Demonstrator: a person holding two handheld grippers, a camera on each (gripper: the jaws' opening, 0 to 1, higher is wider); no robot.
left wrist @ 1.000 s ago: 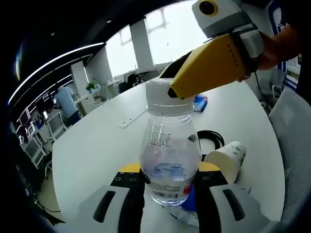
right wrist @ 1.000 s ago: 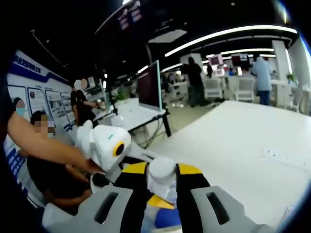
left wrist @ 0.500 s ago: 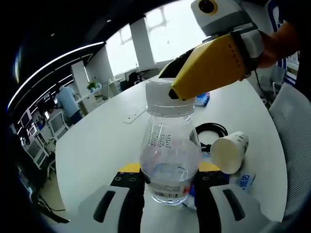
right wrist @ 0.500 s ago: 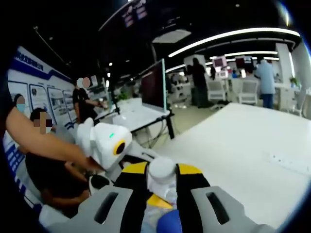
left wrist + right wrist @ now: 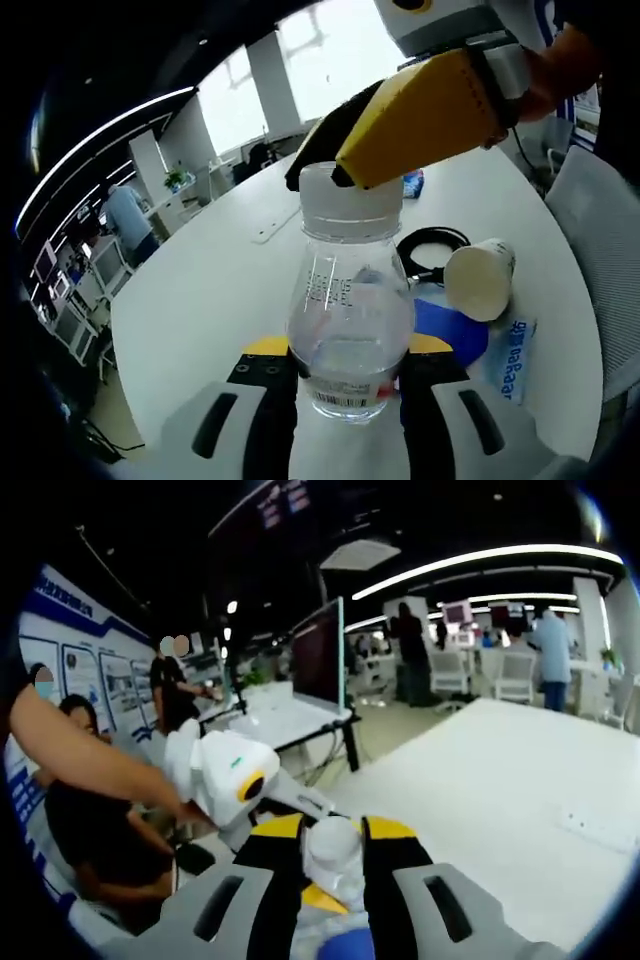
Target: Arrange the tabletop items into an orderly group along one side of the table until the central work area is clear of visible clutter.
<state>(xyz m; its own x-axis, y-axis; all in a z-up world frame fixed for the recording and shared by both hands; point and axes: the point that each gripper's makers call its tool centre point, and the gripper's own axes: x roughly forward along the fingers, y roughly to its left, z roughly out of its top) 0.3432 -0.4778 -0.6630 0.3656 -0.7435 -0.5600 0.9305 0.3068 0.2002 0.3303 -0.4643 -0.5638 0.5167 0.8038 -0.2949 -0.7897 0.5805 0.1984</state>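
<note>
Held above the worktop (image 5: 220, 290), the bottle (image 5: 349, 310) is pinched at its body by the left tool (image 5: 349, 385) and at its cap (image 5: 334, 842) by the right tool (image 5: 334, 855), so turning the cap calls for a firm, steady lower grip.

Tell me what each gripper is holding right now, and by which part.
Both hold one clear water bottle. The left gripper clamps its lower body at the label; the right gripper is closed on its white cap.
</note>
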